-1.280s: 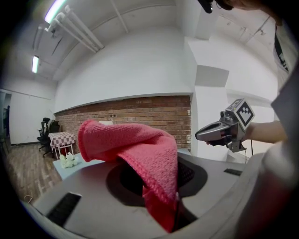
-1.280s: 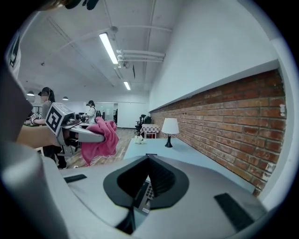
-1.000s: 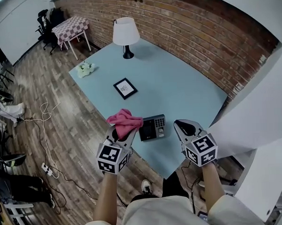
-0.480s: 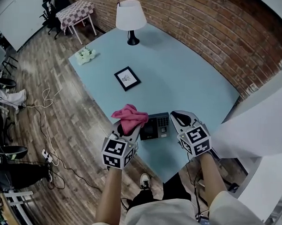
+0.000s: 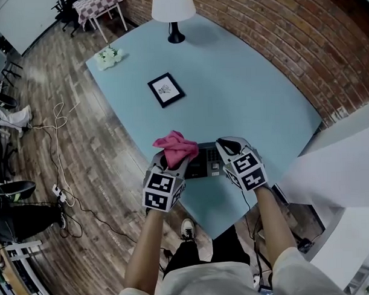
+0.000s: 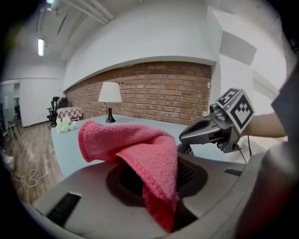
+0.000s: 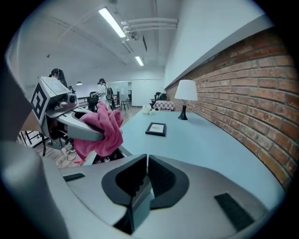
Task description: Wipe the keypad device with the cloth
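My left gripper (image 5: 174, 157) is shut on a crumpled pink cloth (image 5: 175, 146), which drapes over its jaws (image 6: 140, 154). The black keypad device (image 5: 204, 161) lies on the light blue table (image 5: 231, 100) near its front edge, partly hidden between the two grippers; only a sliver of it (image 6: 187, 149) shows past the cloth in the left gripper view. My right gripper (image 5: 225, 146) hovers just right of the device, its jaws closed together with nothing between them (image 7: 145, 161). The cloth (image 7: 100, 130) hangs above the device's left side.
A framed picture (image 5: 166, 90) lies mid-table, a white lamp (image 5: 173, 8) stands at the far edge, white flowers (image 5: 107, 56) at the far left corner. A brick wall (image 5: 302, 43) runs along the right. Cables (image 5: 57, 148) trail on the wooden floor.
Both grippers have moved closer together over the device, the left one carrying the cloth toward it. The head view has shifted forward over the table.
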Available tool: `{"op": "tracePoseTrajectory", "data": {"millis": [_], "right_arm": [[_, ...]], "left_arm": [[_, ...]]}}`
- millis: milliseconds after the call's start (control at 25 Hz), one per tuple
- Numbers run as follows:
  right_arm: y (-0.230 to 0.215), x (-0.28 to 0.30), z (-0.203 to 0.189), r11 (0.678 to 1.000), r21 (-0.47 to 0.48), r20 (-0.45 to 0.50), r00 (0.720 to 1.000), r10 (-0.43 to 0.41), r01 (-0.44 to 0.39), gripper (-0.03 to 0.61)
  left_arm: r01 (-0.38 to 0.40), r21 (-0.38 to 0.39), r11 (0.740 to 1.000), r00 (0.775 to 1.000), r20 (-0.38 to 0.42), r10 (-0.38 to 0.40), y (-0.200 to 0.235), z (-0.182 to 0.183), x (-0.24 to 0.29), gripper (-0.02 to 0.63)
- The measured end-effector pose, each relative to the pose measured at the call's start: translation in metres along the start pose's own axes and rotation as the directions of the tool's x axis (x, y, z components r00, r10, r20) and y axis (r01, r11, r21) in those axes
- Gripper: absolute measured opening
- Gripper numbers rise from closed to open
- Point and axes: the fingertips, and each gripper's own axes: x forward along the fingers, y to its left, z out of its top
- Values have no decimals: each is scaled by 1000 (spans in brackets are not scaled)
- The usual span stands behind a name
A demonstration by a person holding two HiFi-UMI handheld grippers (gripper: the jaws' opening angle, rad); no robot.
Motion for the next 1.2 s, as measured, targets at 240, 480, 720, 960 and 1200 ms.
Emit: {"op": "tracePoseTrajectory", "data": {"millis": [240,480,720,960,1200], "right_arm": [[1,-2,-1,993,112,58,998,17,-23,34],[0,-3,-2,991,135,102,995,-23,9,34],[-1,-4,-4,985,167,115,992,-51,32,35],[0,-9,-6,981,182,111,990,-86,65,35],[3,-13,-10,974,210,113,988,-109,83,34]], "left_arm": [[-20,19,1000,1000,13,19,0,-4,0,146],[-34,20,999,999,-2,34,-2,-15,-3,146],[-46,18,999,999,-3,46,-6,-27,-3,145],[-36,-12,999,999,-20,35,-12,-38,-4,146],[-16,-42,999,999,-51,14,-17,-62,-5,146]]}}
